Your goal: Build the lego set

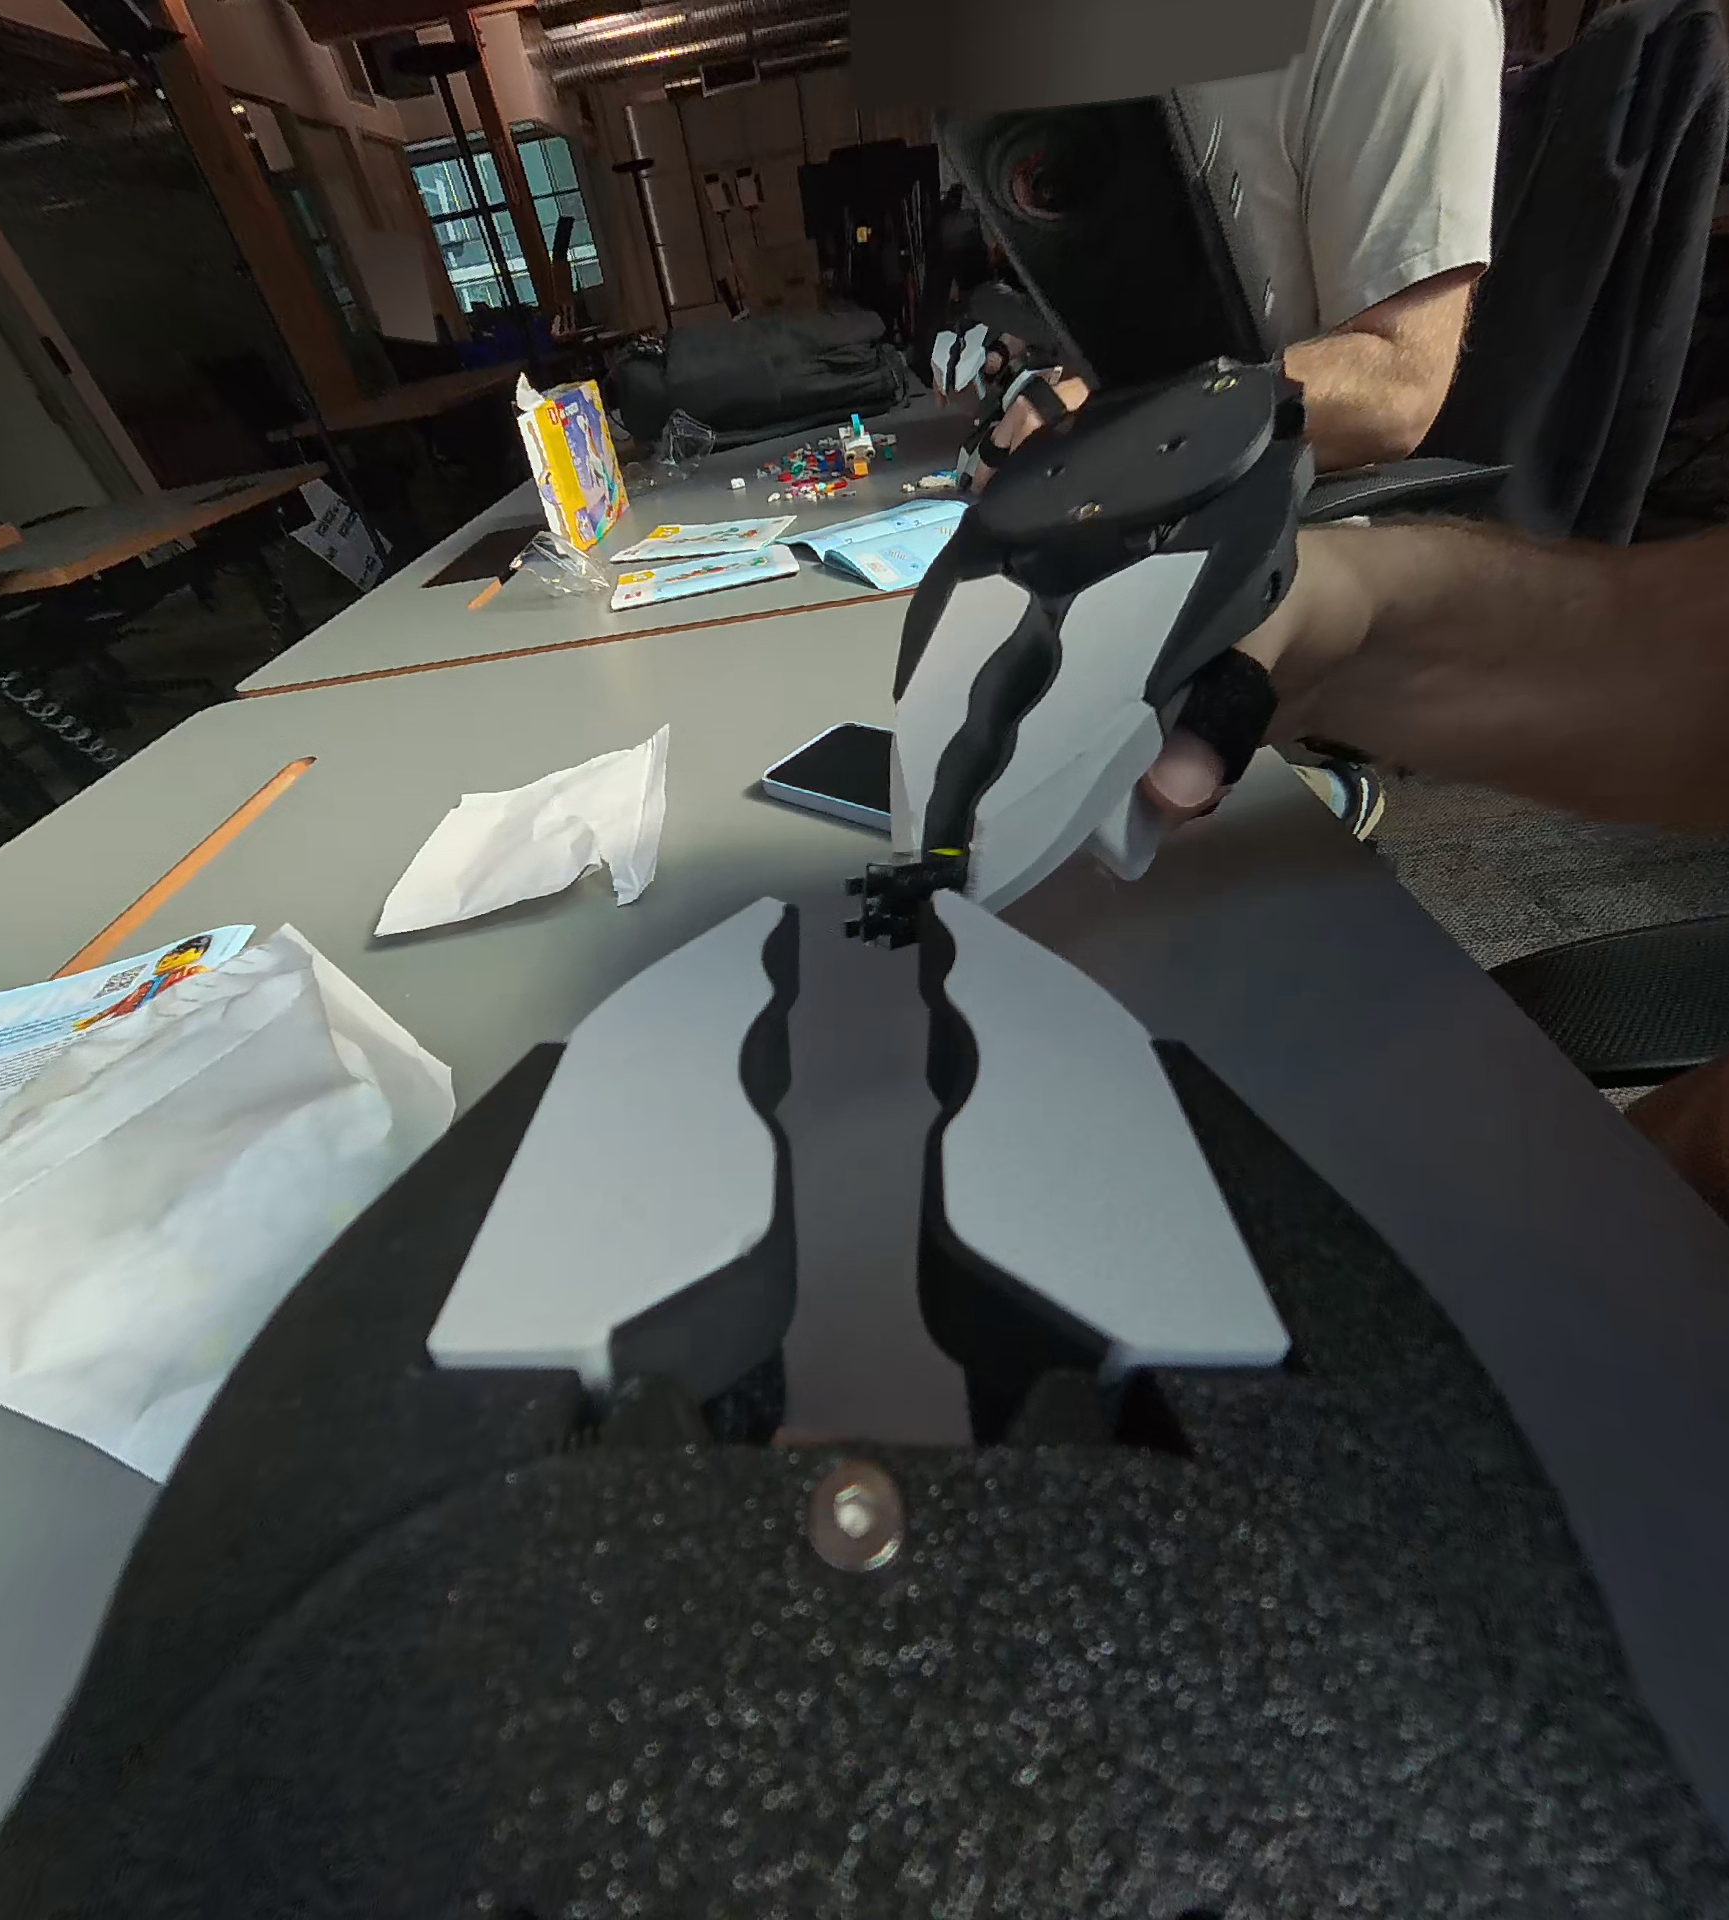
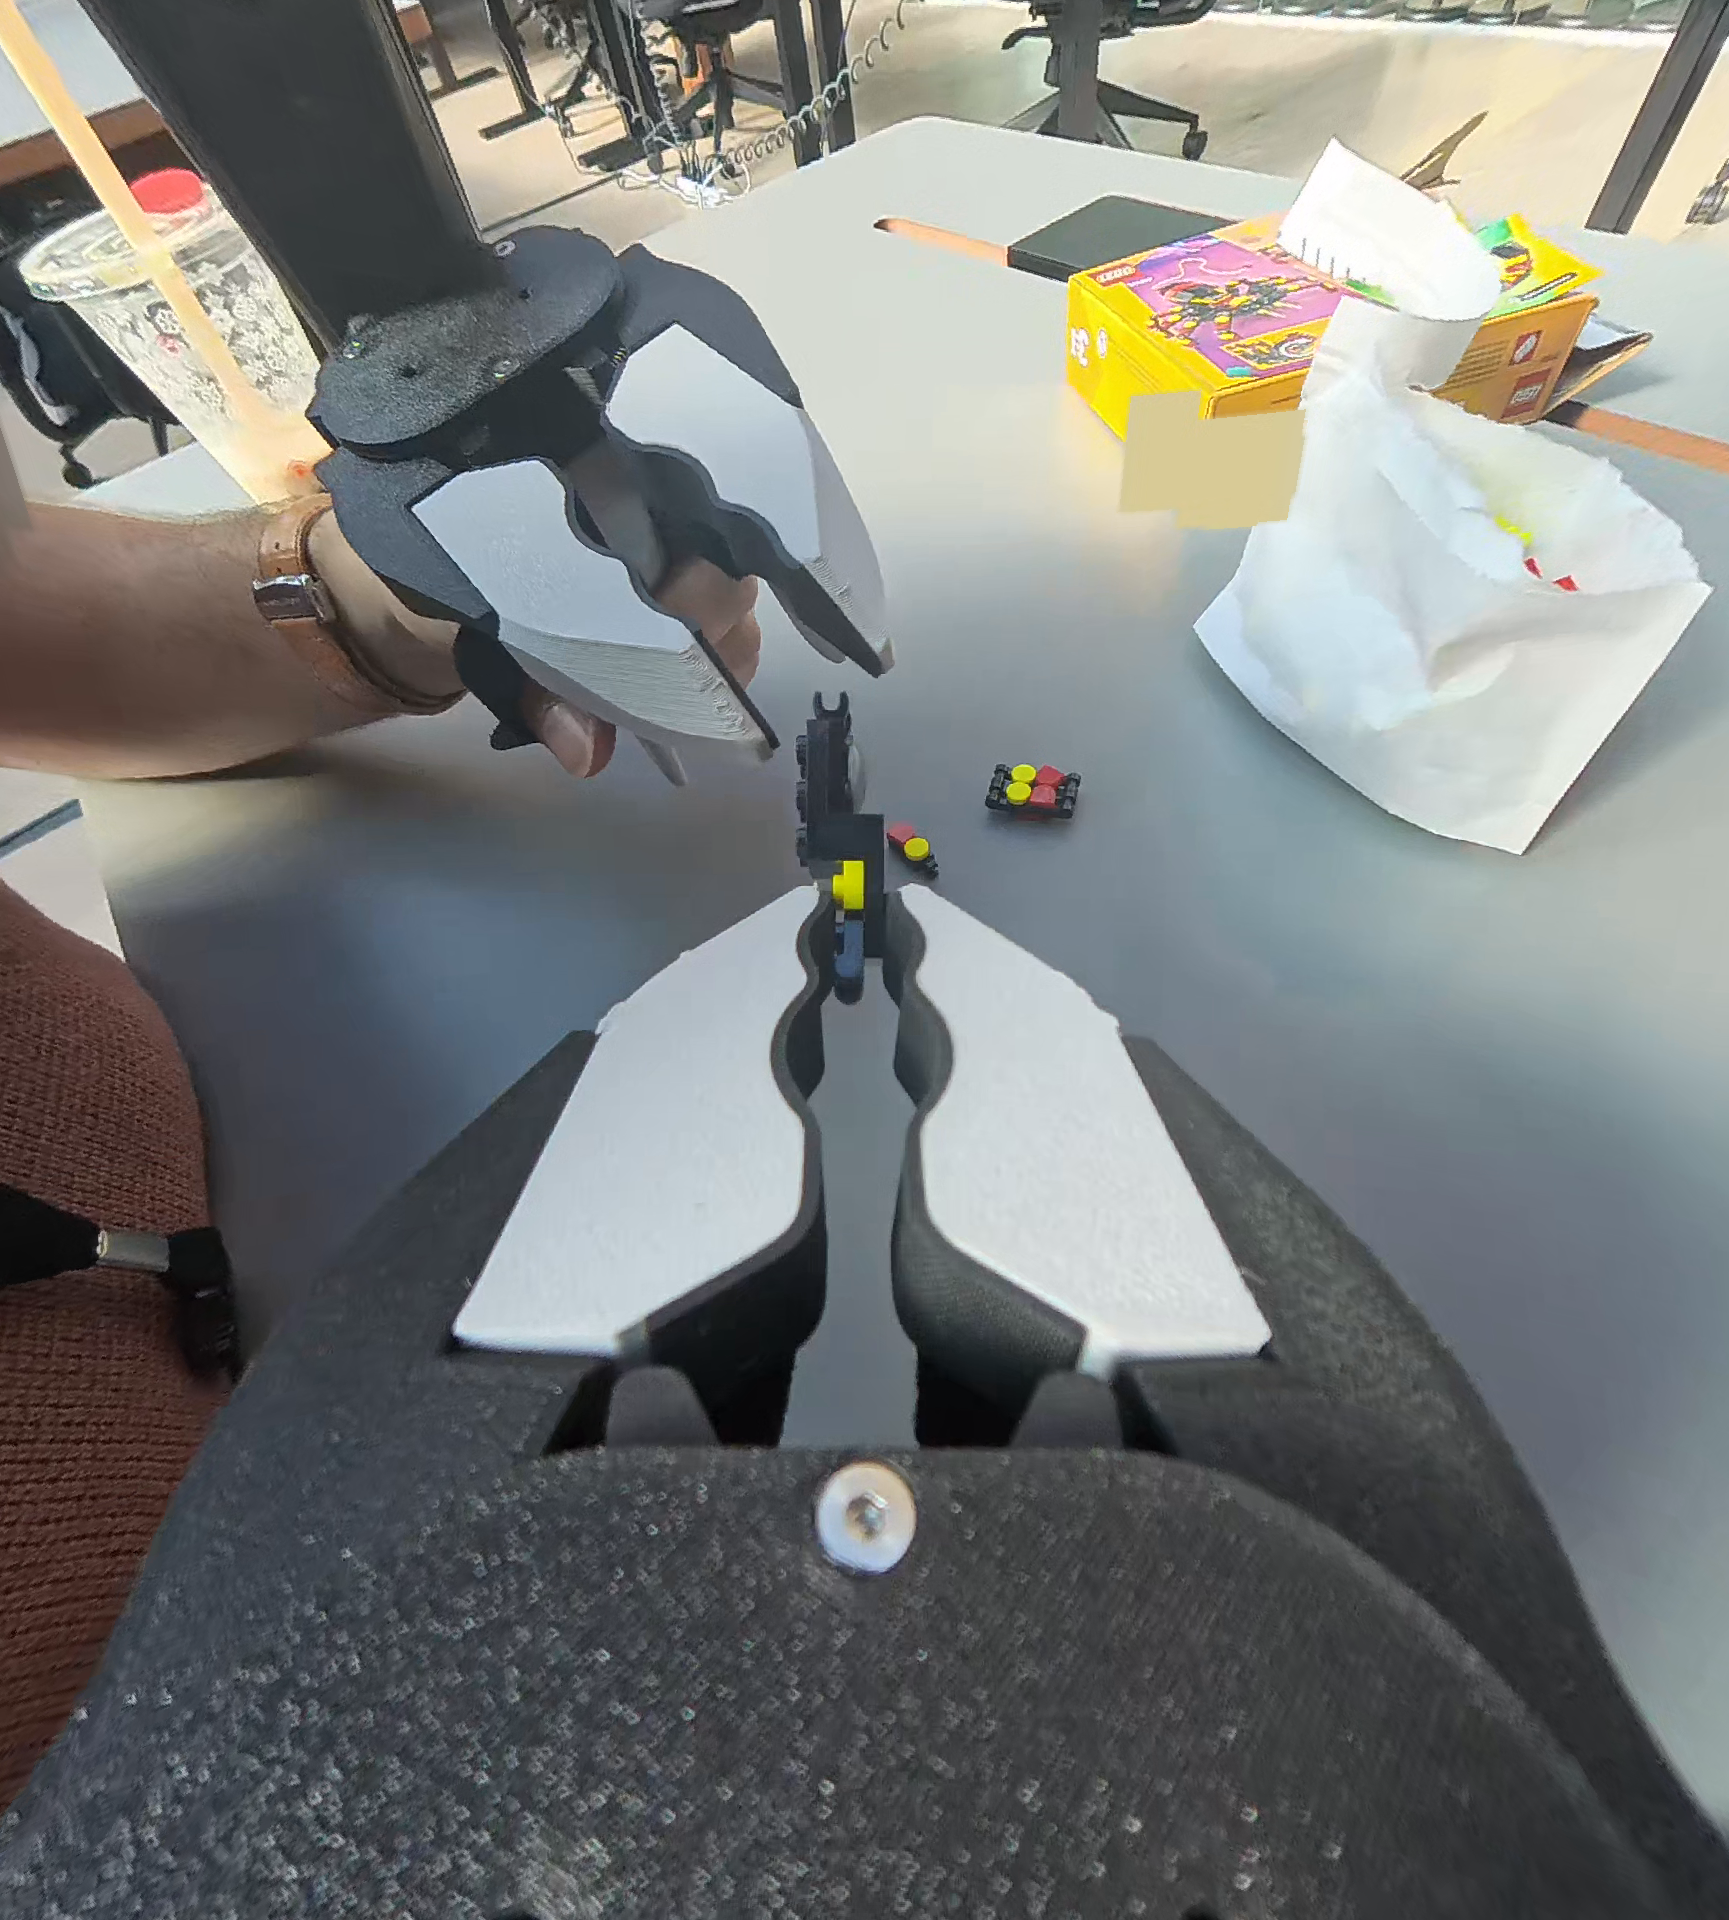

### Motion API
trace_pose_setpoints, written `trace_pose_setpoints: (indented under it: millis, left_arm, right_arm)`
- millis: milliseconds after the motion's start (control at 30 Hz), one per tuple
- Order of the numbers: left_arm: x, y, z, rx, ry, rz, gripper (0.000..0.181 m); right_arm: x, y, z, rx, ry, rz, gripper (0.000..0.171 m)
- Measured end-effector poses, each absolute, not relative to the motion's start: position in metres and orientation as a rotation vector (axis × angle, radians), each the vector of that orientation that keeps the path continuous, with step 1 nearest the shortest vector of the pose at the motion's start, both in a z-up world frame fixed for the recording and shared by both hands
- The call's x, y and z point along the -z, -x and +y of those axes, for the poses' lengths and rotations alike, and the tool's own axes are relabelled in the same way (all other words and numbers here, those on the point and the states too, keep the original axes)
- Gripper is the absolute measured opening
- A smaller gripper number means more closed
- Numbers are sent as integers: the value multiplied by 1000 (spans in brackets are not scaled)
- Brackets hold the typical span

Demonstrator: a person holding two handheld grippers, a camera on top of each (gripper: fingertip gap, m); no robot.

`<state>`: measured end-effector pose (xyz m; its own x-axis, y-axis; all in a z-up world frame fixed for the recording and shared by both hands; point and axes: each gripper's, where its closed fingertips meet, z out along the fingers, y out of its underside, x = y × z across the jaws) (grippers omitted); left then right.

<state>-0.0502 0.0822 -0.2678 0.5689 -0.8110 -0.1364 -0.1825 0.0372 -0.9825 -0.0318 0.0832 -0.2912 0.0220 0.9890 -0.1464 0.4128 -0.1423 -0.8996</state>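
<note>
Two grippers meet: right gripper (image 2: 855, 914) clamps the black lego assembly (image 2: 834, 821); left gripper (image 2: 824, 707), jaws apart, must next grip its far end.

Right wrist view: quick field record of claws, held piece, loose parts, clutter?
right claw: shut on black build, held above table
left claw: open, tips by the build's top end
loose parts: small black-red-yellow assembly; tiny red-yellow piece
clutter: white paper bag, yellow box, plastic cup
</note>
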Motion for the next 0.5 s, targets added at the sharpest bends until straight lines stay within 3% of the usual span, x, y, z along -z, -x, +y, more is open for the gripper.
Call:
trace_pose_setpoints:
  millis: [200, 500]
  left_arm:
    - [257, 49, 72, 639, 1381, 928, 0]
    - [272, 40, 57, 430, 1338, 1208, 15]
  right_arm:
    - [287, 32, 81, -826, 1424, -1577, 8]
    - [283, 29, 70, -663, 1214, -1784, 8]
